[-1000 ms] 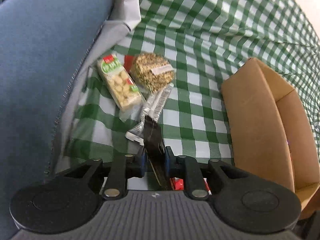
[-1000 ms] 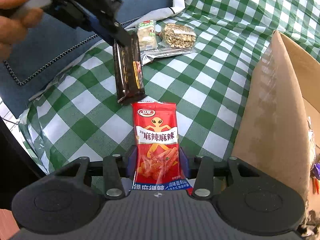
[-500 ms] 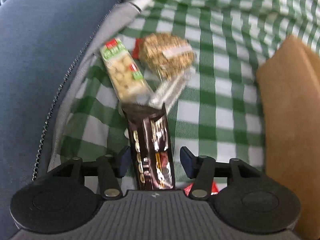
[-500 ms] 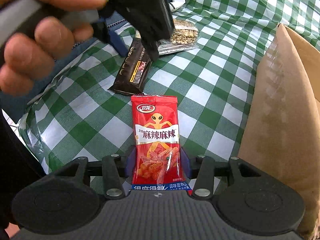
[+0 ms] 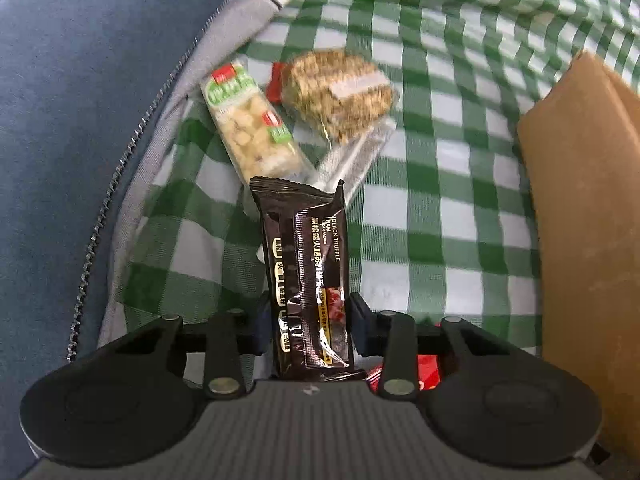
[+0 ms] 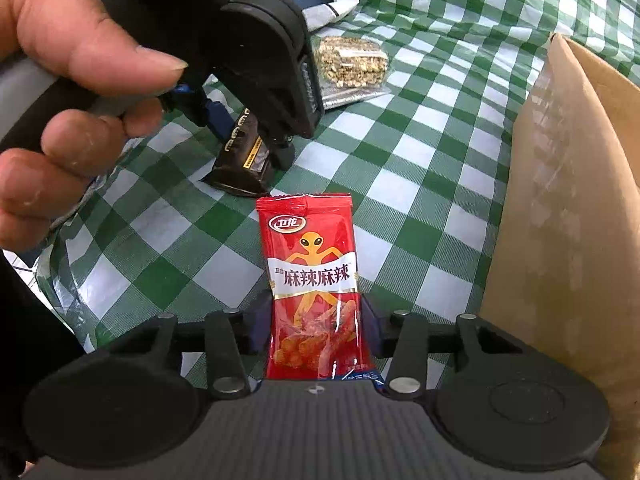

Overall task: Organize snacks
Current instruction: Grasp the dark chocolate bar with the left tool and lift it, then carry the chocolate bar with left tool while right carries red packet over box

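A dark brown truffle snack bar (image 5: 308, 280) lies flat on the green checked cloth (image 5: 440, 200). My left gripper (image 5: 310, 320) straddles its near end; the jaws are closing, and both pads touch the bar's long edges. The right wrist view shows the same left gripper (image 6: 250, 140) pointing steeply down on the bar (image 6: 240, 160), held by a person's hand (image 6: 60, 120). My right gripper (image 6: 316, 320) is shut on a red spicy-snack packet (image 6: 316, 280), its jaws closing a little, and the packet's far end rests near the dark bar.
Beyond the bar lie a nut bar with a green label (image 5: 252, 132), a clear-wrapped seed cake (image 5: 336, 92) and a silvery packet (image 5: 352, 156). A brown cardboard box (image 6: 568, 220) stands at the right. Blue fabric with a zip (image 5: 80, 120) borders the cloth at left.
The left gripper let go of the dark bar it held edge-on, and the bar now lies flat. The gripper sank and its jaws came in around the bar. The right gripper stayed put.
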{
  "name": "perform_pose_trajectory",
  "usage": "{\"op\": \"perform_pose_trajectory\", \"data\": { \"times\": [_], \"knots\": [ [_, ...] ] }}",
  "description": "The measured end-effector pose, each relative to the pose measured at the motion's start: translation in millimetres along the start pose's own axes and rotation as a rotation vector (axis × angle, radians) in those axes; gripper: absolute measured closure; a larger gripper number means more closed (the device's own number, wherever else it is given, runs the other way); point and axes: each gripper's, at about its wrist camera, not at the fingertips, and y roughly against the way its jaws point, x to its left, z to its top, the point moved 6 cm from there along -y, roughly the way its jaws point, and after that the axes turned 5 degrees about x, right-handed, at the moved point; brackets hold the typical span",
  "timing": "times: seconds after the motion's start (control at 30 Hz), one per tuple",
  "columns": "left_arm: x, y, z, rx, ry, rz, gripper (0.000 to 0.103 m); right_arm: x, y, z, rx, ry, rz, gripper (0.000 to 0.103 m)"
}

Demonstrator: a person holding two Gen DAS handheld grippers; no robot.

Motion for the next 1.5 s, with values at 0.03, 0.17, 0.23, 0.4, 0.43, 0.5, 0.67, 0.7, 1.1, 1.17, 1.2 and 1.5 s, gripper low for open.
{"op": "perform_pose_trajectory", "data": {
  "times": [0.03,0.17,0.23,0.4,0.43,0.5,0.67,0.7,1.1,1.17,1.2,1.5],
  "knots": [
    [1.3,5.9,0.5,-0.02,0.001,-0.009,0.06,-0.5,3.0,2.0,-0.017,-0.003,-0.005,0.057],
    [2.9,29.0,-1.1,-0.094,-0.015,-0.025,0.061,-2.3,20.0,9.0,-0.088,-0.023,-0.015,0.059],
    [3.7,37.0,-2.1,-0.123,-0.024,-0.026,0.062,-2.3,30.1,11.8,-0.135,-0.031,-0.016,0.059],
    [6.6,50.3,-0.2,-0.185,-0.013,-0.038,0.062,-3.2,48.8,14.4,-0.217,-0.045,-0.028,0.059],
    [7.3,52.4,-0.2,-0.195,-0.011,-0.038,0.062,-3.9,52.3,15.0,-0.229,-0.048,-0.03,0.059],
    [10.1,56.7,-0.5,-0.209,-0.007,-0.037,0.062,-6.1,60.6,18.6,-0.261,-0.054,-0.03,0.059],
    [14.3,64.5,-0.1,-0.234,0.01,-0.055,0.062,-13.3,92.8,25.3,-0.335,-0.058,-0.026,0.059],
    [13.8,65.5,0.1,-0.239,0.011,-0.057,0.062,-17.6,101.5,28.5,-0.349,-0.065,-0.028,0.059],
    [-11.9,85.4,2.8,-0.368,-0.073,-0.074,0.062,-116.2,167.3,29.3,-0.58,-0.151,-0.11,0.059],
    [-18.7,90.2,3.2,-0.398,-0.088,-0.081,0.062,-137.3,155.7,19.0,-0.562,-0.253,-0.114,0.059],
    [-22.2,92.8,3.6,-0.414,-0.092,-0.09,0.062,-145.0,151.0,16.1,-0.536,-0.29,-0.118,0.059],
    [-59.8,107.2,5.5,-0.523,-0.137,-0.154,0.062,-166.5,155.0,5.3,-0.577,-0.36,-0.154,0.059]
  ]
}}
